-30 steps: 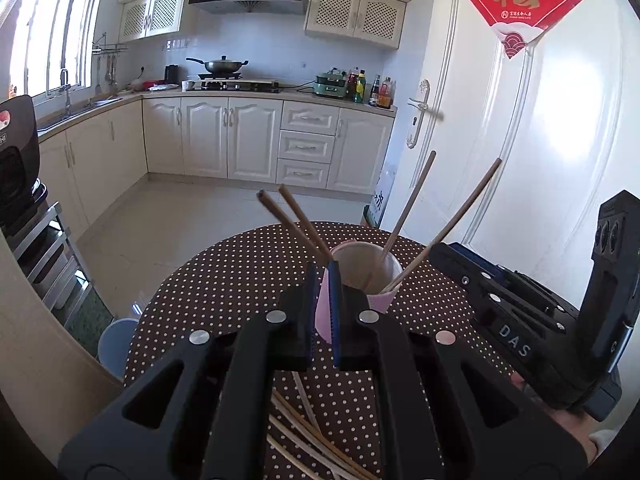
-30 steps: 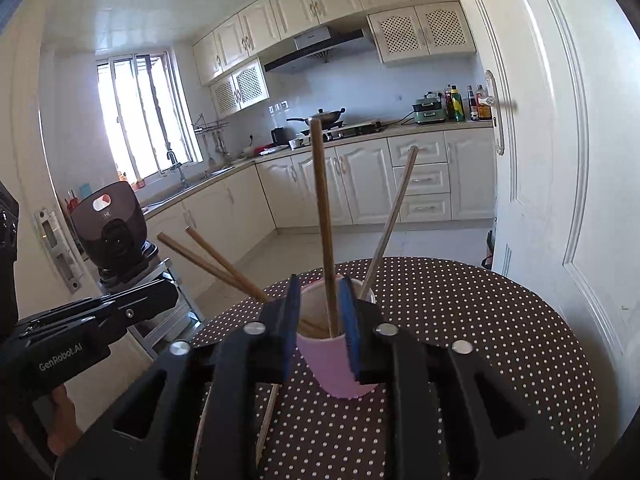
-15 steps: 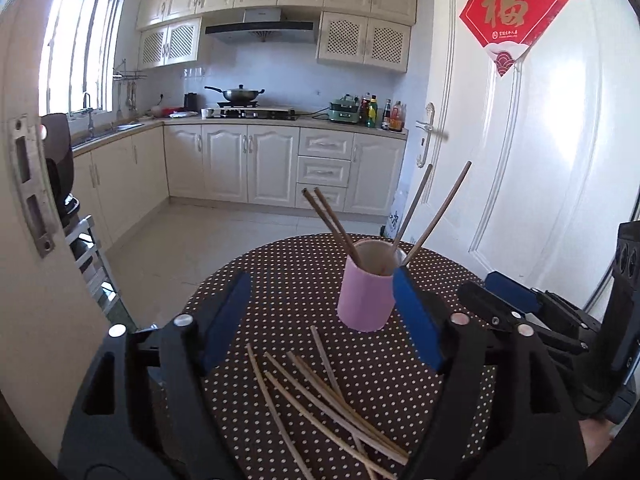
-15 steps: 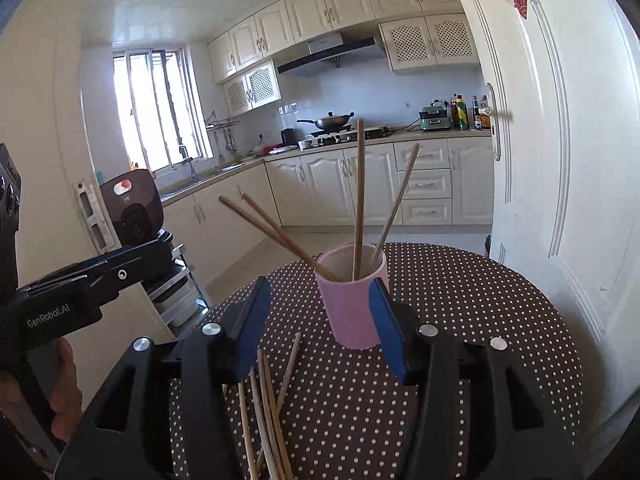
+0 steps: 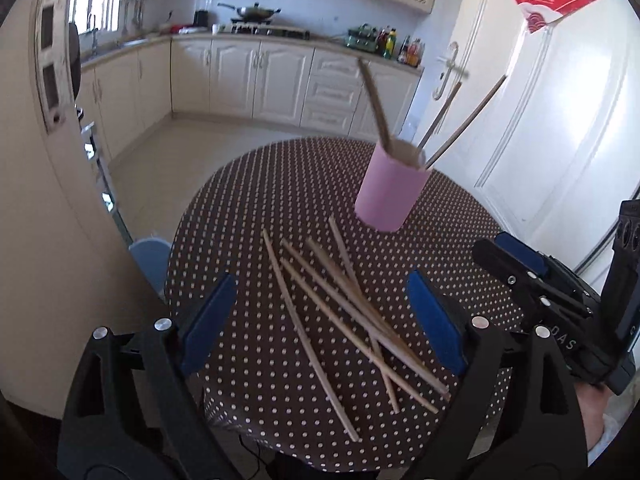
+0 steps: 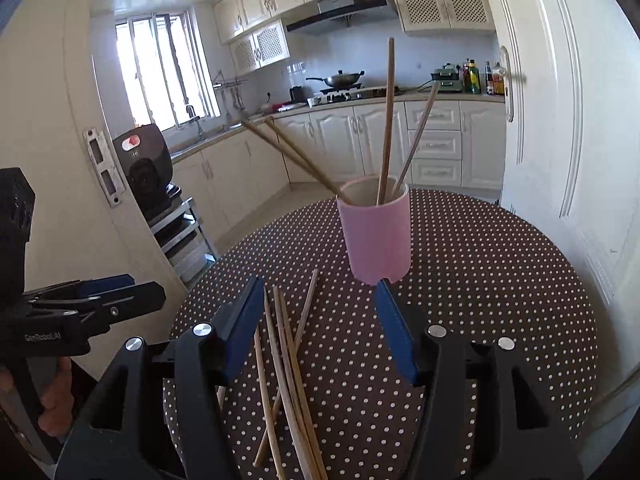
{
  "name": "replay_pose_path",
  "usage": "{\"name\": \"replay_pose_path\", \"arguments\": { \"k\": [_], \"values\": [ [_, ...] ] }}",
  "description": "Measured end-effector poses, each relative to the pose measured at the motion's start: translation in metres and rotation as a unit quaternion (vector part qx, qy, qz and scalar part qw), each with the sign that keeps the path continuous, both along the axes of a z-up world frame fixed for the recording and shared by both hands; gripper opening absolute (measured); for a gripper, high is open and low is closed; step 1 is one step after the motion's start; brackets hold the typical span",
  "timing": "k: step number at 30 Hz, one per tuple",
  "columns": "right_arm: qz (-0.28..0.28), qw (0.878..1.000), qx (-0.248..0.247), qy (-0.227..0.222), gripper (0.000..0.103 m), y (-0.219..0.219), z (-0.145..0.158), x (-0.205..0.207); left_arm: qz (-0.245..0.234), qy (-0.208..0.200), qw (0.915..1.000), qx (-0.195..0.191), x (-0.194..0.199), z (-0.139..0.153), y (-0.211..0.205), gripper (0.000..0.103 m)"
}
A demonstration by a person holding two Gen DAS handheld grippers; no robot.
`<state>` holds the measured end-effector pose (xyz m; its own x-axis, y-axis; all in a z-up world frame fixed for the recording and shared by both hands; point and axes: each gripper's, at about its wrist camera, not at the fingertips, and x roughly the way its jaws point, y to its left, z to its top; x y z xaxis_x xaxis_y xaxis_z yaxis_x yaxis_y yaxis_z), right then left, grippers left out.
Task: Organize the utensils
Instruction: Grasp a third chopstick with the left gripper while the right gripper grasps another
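Observation:
A pink cup (image 5: 390, 190) stands upright on the round dotted table (image 5: 248, 372) and holds several wooden chopsticks. It also shows in the right wrist view (image 6: 376, 236). Several loose chopsticks (image 5: 340, 312) lie crossed on the table in front of it; the right wrist view shows them too (image 6: 286, 356). My left gripper (image 5: 320, 320) is open and empty, held over the loose chopsticks. My right gripper (image 6: 320, 332) is open and empty, just short of the cup. The right gripper appears at the right edge of the left wrist view (image 5: 532, 280).
A white door (image 6: 560, 120) stands close behind the table on the right. A blue stool (image 5: 150, 258) sits below the table's left edge. A metal rack with a black appliance (image 6: 146, 164) stands left. Kitchen cabinets line the far wall.
Both grippers have opened and pulled back from the cup. The left gripper let go of the chopsticks it held at the cup and now tilts down over the loose chopsticks.

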<state>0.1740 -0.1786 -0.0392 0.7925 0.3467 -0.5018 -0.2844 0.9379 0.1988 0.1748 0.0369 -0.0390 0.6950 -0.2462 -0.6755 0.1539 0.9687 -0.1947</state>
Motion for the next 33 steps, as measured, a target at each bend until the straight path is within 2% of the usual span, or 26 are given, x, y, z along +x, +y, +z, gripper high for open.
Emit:
{"name": "replay_pose_path", "arguments": {
  "k": [13, 16, 18, 22, 25, 28, 30, 33],
  "values": [
    [0.023, 0.998, -0.022, 0.054, 0.055, 0.014, -0.027, 0.016, 0.017, 0.068, 0.9974, 0.012, 0.024, -0.047, -0.002, 0.086],
    [0.030, 0.997, -0.028, 0.069, 0.055, 0.017, -0.036, 0.022, 0.027, 0.087, 0.9955, 0.024, 0.037, -0.060, -0.006, 0.074],
    [0.034, 0.996, -0.035, 0.080, 0.055, 0.018, -0.042, 0.026, 0.029, 0.103, 0.9941, 0.018, 0.044, -0.069, -0.008, 0.067],
    [0.047, 0.992, -0.046, 0.104, 0.055, 0.021, -0.053, 0.034, 0.030, 0.128, 0.9912, 0.017, 0.057, -0.082, -0.011, 0.038],
    [0.063, 0.988, -0.059, 0.125, 0.052, 0.026, -0.060, 0.040, 0.036, 0.135, 0.9900, 0.022, 0.062, -0.087, -0.012, 0.035],
    [0.080, 0.985, -0.069, 0.137, 0.045, 0.031, -0.067, 0.045, 0.042, 0.144, 0.9884, 0.021, 0.068, -0.096, -0.010, 0.024],
    [0.085, 0.983, -0.076, 0.144, 0.039, 0.034, -0.070, 0.049, 0.046, 0.138, 0.9891, 0.020, 0.069, -0.098, -0.008, 0.021],
    [0.086, 0.981, -0.086, 0.148, 0.037, 0.037, -0.073, 0.055, 0.046, 0.137, 0.9893, 0.022, 0.071, -0.098, -0.009, 0.015]
  ]
}}
